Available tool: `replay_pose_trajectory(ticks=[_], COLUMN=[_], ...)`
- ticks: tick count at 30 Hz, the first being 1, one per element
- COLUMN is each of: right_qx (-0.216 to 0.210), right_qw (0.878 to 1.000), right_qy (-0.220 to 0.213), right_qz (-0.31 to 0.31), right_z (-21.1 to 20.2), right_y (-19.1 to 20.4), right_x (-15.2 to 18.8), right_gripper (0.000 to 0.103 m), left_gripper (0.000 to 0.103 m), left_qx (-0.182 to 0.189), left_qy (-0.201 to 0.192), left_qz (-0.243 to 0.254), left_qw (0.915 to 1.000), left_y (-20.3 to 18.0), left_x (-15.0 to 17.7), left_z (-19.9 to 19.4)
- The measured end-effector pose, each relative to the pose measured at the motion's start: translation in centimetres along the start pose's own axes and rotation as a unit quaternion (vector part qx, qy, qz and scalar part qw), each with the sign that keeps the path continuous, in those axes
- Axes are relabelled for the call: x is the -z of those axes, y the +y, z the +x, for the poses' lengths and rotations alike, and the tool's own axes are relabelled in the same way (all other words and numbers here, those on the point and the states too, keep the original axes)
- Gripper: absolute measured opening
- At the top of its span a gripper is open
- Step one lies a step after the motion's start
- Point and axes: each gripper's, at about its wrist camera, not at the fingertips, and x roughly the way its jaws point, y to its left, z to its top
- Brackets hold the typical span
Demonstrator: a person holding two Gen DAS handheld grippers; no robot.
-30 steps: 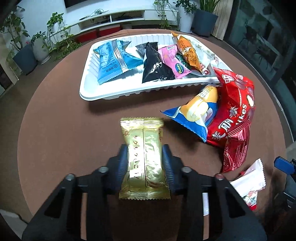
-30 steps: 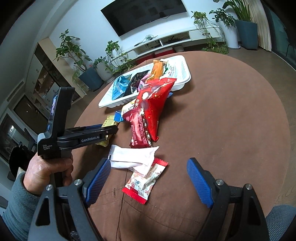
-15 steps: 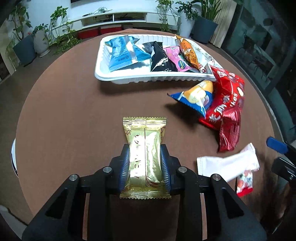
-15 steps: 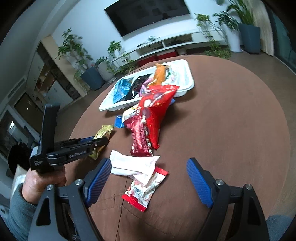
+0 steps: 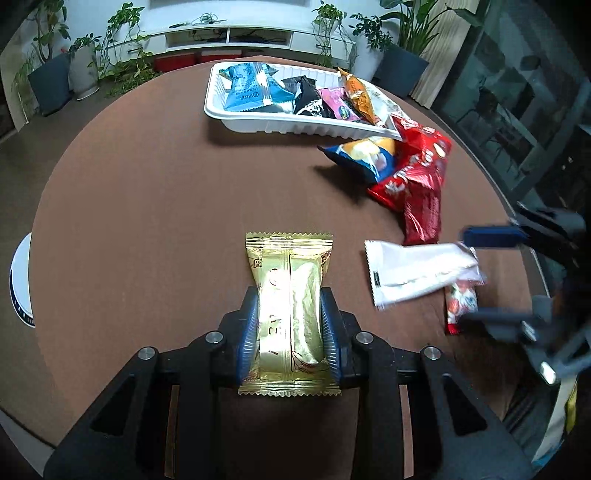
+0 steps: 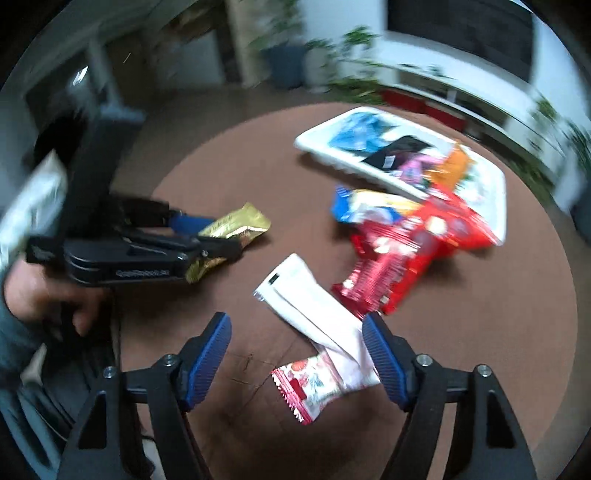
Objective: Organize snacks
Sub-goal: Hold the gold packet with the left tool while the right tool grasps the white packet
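My left gripper is shut on a gold snack packet, held above the brown round table; the packet also shows in the right wrist view. A white tray at the far side holds several snack packets. My right gripper is open, its jaws on either side of a white packet lying over a small red-and-white packet. Red bags and a blue-yellow bag lie beside the tray.
The table's edge curves close on the right in the left wrist view. A white round object sits off the table's left edge. Potted plants and a low TV shelf stand beyond the table.
My left gripper has drawn back from the tray with the gold packet. My right gripper has swung left and down over the white packet; its view is blurred by motion.
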Motion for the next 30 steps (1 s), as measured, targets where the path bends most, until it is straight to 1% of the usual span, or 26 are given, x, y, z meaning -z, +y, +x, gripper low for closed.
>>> replay_pose_trajectory(ticks=[1, 3, 4, 8, 13, 18, 23, 27, 29, 30], right_qx=[0.002, -0.01, -0.013, -0.016, -0.032, -0.058, -0.052, -0.062, -0.067, -0.063], right_qw=[1.0, 0.999, 0.998, 0.993, 0.989, 0.981, 0.974, 0.971, 0.967, 0.964], right_qy=[0.011, 0.034, 0.044, 0.086, 0.113, 0.135, 0.151, 0.155, 0.167, 0.177], right_qz=[-0.011, -0.031, -0.041, -0.081, -0.091, -0.129, -0.162, -0.17, -0.179, -0.187], right_z=[0.6, 1.6, 2.0, 3.6, 3.9, 4.1, 4.6, 5.2, 5.8, 6.4], right_y=[-0.1, -0.3, -0.3, -0.5, -1.2, -1.2, -1.0, -1.3, -1.5, -1.6], right_x=[-0.4, -1.1, -1.4, -2.1, -2.9, -3.9, -5.0, -5.9, -6.3, -6.5], right_gripper=[0.069, 0.069, 0.067, 0.067, 0.067, 0.066, 0.066, 0.066, 0.064, 0.063], left_gripper=[0.029, 0.029, 0.029, 0.029, 0.029, 0.029, 0.029, 0.029, 0.029, 0.029], left_qx=[0.002, 0.006, 0.008, 0.015, 0.024, 0.028, 0.032, 0.034, 0.034, 0.035], left_qy=[0.0, -0.001, -0.001, -0.003, -0.005, -0.008, -0.009, -0.01, -0.01, -0.01], left_qz=[0.0, -0.002, -0.003, -0.007, -0.011, -0.013, -0.014, -0.013, -0.012, -0.012], left_qw=[1.0, 1.0, 1.0, 0.9999, 0.9996, 0.9995, 0.9994, 0.9993, 0.9993, 0.9993], left_y=[0.0, 0.1, 0.1, 0.4, 0.7, 1.0, 1.0, 1.0, 1.0, 1.0], left_x=[0.3, 0.7, 0.8, 0.9, 1.0, 1.2, 1.1, 1.2, 1.2, 1.2], left_z=[-0.2, -0.4, -0.5, -0.6, -0.8, -1.0, -1.0, -1.0, -0.9, -0.9])
